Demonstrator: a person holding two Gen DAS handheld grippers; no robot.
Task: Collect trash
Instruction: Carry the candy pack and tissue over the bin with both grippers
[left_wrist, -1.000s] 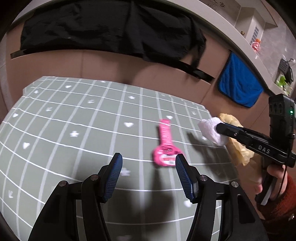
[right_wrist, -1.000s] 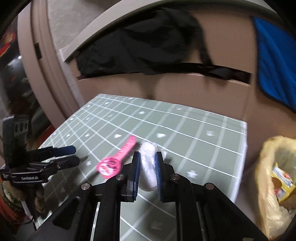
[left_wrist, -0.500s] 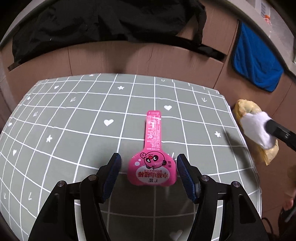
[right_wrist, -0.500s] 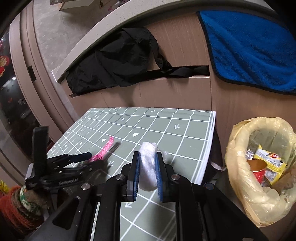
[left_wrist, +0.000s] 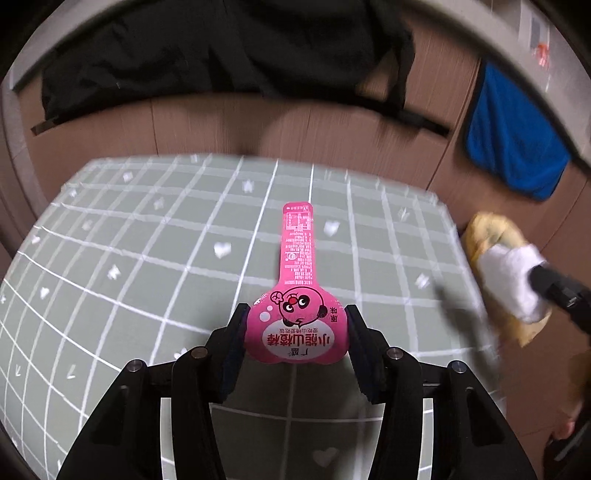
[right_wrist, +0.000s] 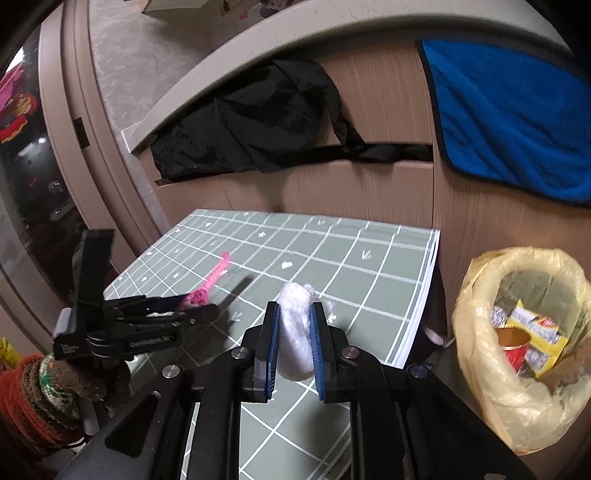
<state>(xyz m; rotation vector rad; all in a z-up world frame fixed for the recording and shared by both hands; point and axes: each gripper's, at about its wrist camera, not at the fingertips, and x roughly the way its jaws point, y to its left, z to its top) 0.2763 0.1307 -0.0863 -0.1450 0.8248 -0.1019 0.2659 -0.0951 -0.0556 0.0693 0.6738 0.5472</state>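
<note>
A pink candy wrapper (left_wrist: 297, 295) with a cartoon face lies on the green grid mat (left_wrist: 147, 258); its round end sits between the fingers of my left gripper (left_wrist: 295, 332), which is shut on it. The wrapper also shows in the right wrist view (right_wrist: 207, 286). My right gripper (right_wrist: 293, 332) is shut on a white crumpled wad (right_wrist: 295, 325) and holds it above the mat's right part. The wad also shows in the left wrist view (left_wrist: 513, 284). A bin with a yellow bag (right_wrist: 521, 332) stands right of the mat.
The bin holds a red cup (right_wrist: 511, 343) and yellow packets (right_wrist: 535, 332). Brown cabinet fronts rise behind the mat, with a black cloth (right_wrist: 258, 122) and a blue towel (right_wrist: 509, 110) hanging over them. The mat's right edge (right_wrist: 421, 295) borders the bin.
My left gripper moved up to the pink wrapper and closed on its round end. My right gripper carried the white wad to the right, nearer the bin.
</note>
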